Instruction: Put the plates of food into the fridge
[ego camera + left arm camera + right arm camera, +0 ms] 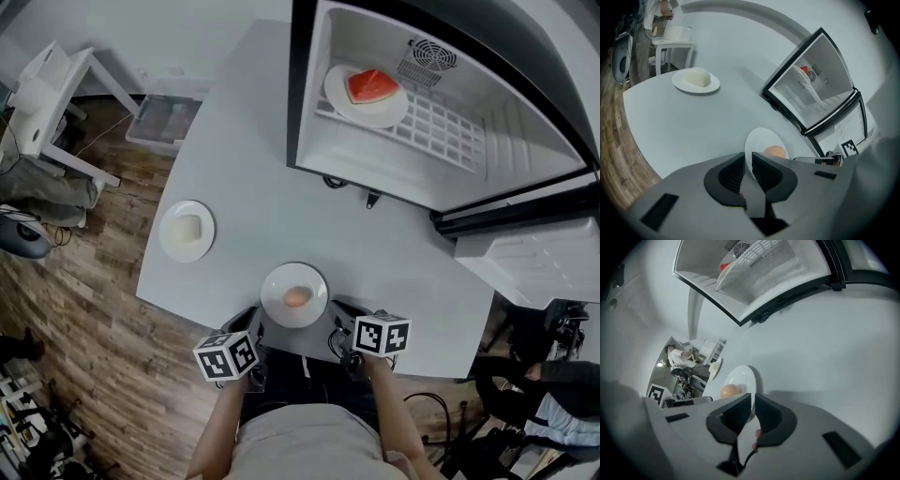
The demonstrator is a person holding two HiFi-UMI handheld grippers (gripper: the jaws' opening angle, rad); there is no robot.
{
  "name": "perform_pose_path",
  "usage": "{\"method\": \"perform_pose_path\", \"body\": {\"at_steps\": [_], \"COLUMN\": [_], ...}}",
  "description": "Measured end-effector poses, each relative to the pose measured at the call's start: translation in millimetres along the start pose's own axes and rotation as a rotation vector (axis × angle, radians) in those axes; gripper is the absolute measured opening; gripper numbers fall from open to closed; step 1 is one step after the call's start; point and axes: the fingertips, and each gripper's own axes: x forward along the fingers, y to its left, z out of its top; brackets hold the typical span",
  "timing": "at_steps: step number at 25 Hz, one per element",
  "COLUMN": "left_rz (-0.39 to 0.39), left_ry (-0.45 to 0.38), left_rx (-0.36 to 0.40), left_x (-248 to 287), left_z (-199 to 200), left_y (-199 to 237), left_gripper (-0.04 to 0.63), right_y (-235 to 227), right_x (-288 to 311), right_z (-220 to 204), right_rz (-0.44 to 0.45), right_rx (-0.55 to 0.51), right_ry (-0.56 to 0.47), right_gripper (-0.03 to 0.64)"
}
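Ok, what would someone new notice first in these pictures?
The left claw and right claw each pinch the rim of a white plate carrying a round tan item at the table's near edge. Beyond it, the open fridge holds a watermelon slice on its shelf; a second plate with pale food sits at the table's left.

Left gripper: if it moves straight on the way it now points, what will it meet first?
The left gripper is already shut on the plate, orange food just beyond. Past that lies bare table; the open fridge seems right of its line.
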Motion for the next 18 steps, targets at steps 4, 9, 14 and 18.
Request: {"method": "perform_pose_path", "body": {"at_steps": [4,9,14,18], "left_rz": [-0.028,-0.068,-0.096,-0.106], "left_ry": [0.039,0.075,0.095,0.092], "left_rx": [-0.068,-0.205,-0.282,-0.32], "left_x": [6.0,13.3,17.3,18.0], "left_z": [-8.3,-18.4,-26.4,-24.3], "left_y": [0.9,1.0,-1.7,-2.1], "left_gripper": [0.072,0.092,0.094,0.094], "right_y": [-1.7,-2.9,-5.5,1.8], "right_x": [3.4,5.8,6.9,9.4], "right_z": [-9.3,-12.8,-17.8,-18.1], "right_rz": [-0.002,-0.004,0.015,0.058], "right_rx": [0.019,0.03,0.081,0.106], "right_ry": [0.026,0.038,0.055,0.066], "right_gripper": [0.017,0.018,0.023,0.066]}}
